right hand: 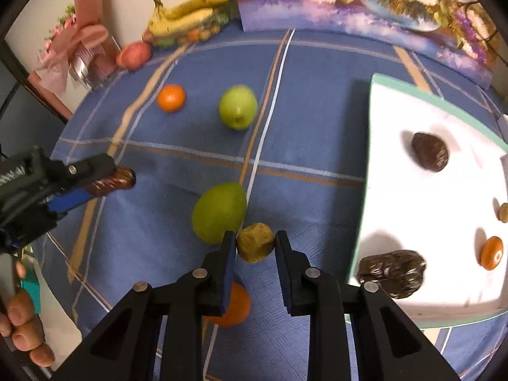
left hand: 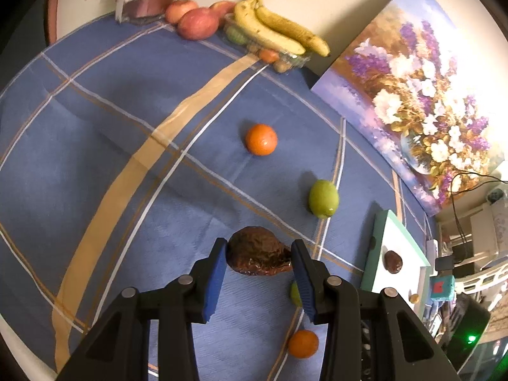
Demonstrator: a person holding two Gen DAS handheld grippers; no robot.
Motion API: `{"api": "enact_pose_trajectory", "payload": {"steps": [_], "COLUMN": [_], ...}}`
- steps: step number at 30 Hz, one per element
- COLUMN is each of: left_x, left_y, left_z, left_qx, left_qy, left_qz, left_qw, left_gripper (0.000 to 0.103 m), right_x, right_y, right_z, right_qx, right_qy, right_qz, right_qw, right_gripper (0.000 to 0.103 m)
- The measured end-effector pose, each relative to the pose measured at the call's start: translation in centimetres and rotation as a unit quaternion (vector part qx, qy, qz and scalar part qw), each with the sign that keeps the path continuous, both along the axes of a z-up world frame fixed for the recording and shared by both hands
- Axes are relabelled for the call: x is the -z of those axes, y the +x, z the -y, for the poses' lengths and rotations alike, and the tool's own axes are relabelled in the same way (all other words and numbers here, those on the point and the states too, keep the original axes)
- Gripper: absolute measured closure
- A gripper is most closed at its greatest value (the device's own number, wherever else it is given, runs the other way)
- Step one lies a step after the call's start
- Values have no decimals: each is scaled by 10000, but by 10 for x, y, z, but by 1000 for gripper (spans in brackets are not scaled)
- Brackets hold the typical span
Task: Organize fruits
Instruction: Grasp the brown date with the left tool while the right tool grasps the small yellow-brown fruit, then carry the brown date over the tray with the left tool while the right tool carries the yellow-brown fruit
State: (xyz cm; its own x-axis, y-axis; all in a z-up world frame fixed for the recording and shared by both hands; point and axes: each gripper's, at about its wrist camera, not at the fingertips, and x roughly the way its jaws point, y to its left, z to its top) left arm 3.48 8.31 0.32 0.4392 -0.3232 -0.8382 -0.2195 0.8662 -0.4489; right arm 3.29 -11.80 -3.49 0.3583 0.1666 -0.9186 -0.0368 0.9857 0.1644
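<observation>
Left hand-held gripper (left hand: 258, 255): you've got it clamped on a wrinkly dark brown fruit (left hand: 257, 250), both blue pads pressing its sides, just over the blue checked cloth (left hand: 95, 158).
Right hand-held gripper (right hand: 255, 247): clenched on a small yellowish-brown fruit (right hand: 255, 242), pinched right at the fingertips.
Beside your right gripper: a green fruit (right hand: 219, 212) sits just left of the tips, an orange (right hand: 236, 306) under the left finger.
White tray (right hand: 412, 197): off to its right, holding two dark fruits and an orange.
</observation>
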Motion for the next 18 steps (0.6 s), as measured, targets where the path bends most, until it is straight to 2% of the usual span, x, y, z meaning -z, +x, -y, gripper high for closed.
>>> {"api": "enact_pose_trajectory", "payload": {"steps": [10, 18], "left_x": [-18, -23], "left_y": [3, 1], "left_z": [31, 72], "left_qx": [407, 916], "left_qy": [48, 66], "left_qz": [388, 505], "left_qw": [9984, 9945], "left_gripper": [60, 60], "right_x": [-30, -40], "right_y": [-5, -16], "right_z": [37, 102], "right_qx": [556, 1394], "right_qy": [106, 126], "right_qz": [440, 564], "right_qw": [9974, 9886], "right_gripper": [77, 77]}}
